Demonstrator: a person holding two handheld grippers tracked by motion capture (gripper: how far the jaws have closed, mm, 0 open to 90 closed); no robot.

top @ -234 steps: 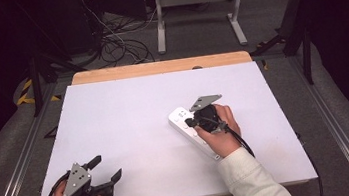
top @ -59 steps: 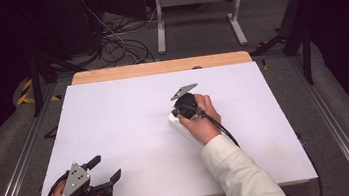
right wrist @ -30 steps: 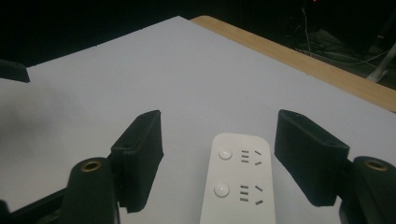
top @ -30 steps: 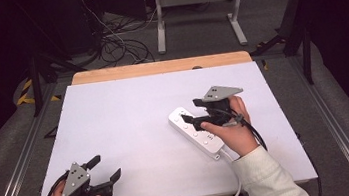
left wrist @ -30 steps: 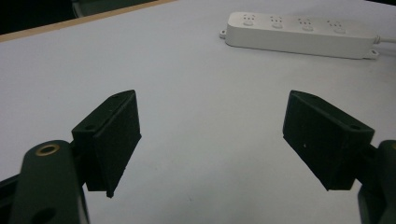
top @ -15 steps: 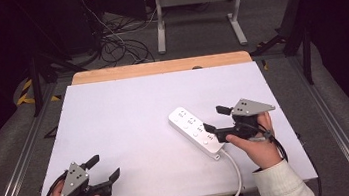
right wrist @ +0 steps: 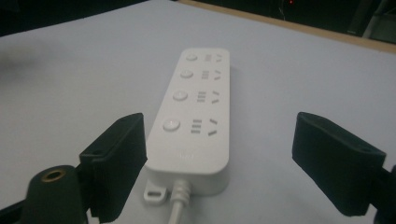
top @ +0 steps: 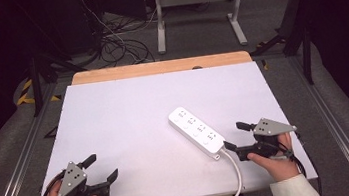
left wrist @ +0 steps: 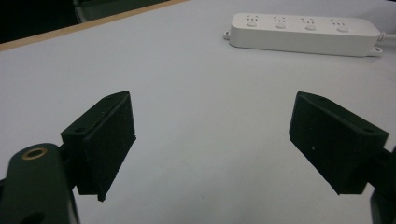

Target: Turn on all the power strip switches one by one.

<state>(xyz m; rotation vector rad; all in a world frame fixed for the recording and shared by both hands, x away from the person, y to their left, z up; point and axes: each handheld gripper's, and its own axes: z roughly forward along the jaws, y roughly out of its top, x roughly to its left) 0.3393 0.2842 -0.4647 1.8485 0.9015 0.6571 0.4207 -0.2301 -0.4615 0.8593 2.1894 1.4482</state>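
— Lying flat on the white counter (top: 129, 113), a white power strip (top: 197, 132) with four outlets and four buttons rests just ahead of the right tool (top: 235, 137), cord end nearest it.

— Both tools?

— Released; the right one's jaws have just been opening, nothing between them. The left tool (top: 102, 168) sits well apart. Snagging the cord (top: 237, 178) could drag the strip.

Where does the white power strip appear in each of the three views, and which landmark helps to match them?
High view: the power strip lies diagonally, right of the table's centre.
Left gripper view: upper right, lying sideways.
Right gripper view: centre, running away from the camera.
Shared landmark: its white cord, leaving the end nearest the right gripper.
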